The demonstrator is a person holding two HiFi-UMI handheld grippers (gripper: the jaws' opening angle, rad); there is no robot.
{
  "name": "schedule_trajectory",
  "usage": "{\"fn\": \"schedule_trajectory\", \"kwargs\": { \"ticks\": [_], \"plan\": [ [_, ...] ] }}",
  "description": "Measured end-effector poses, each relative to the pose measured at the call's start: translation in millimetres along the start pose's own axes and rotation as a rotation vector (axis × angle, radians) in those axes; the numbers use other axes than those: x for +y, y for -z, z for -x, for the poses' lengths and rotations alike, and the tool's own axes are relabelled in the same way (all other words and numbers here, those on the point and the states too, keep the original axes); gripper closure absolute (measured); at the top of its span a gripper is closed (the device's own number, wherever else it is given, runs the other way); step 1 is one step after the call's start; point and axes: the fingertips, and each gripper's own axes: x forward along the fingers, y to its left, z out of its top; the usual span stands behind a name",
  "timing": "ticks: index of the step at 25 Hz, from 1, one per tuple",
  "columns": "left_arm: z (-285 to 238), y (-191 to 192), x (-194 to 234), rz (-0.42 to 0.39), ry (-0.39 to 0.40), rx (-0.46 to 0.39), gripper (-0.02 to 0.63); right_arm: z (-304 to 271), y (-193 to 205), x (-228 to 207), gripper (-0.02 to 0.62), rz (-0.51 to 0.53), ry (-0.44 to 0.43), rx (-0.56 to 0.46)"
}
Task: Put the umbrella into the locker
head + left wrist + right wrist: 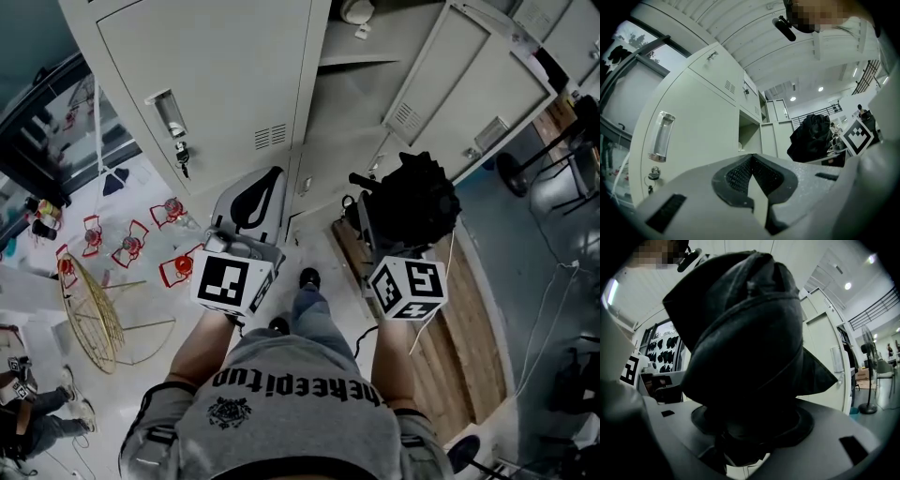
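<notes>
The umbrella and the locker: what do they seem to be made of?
Umbrella: black and matte, likely fabric, judging by its soft folds and creases. Locker: probably painted sheet metal, pale grey and smooth, with thin flat doors and stamped vent slots.

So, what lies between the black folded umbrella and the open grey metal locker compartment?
Nothing: in the head view the black folded umbrella, clamped in the right gripper, faces the open grey metal locker compartment across bare air.

umbrella (740, 333) hides right jaws' tips | locker (352, 103) interior cut off (top edge)
</notes>
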Motion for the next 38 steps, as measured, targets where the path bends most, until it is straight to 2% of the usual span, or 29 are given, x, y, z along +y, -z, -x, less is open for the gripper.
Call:
{"fn": "schedule_trajectory", "kwargs": {
  "ticks": [20, 38],
  "plan": [
    [-86.3, 18.8, 40.9, 0.001, -0.05, -0.012, 0.603, -140.5, 44.1, -51.5, 0.333, -0.015, -0.084, 0.2],
    [-107.1, 34.0, 54.8, -0.01, -0.081, 0.02, 0.603, -214.2, 73.6, -69.5, 0.332, 0.009, -0.131, 0.325]
  ]
}}
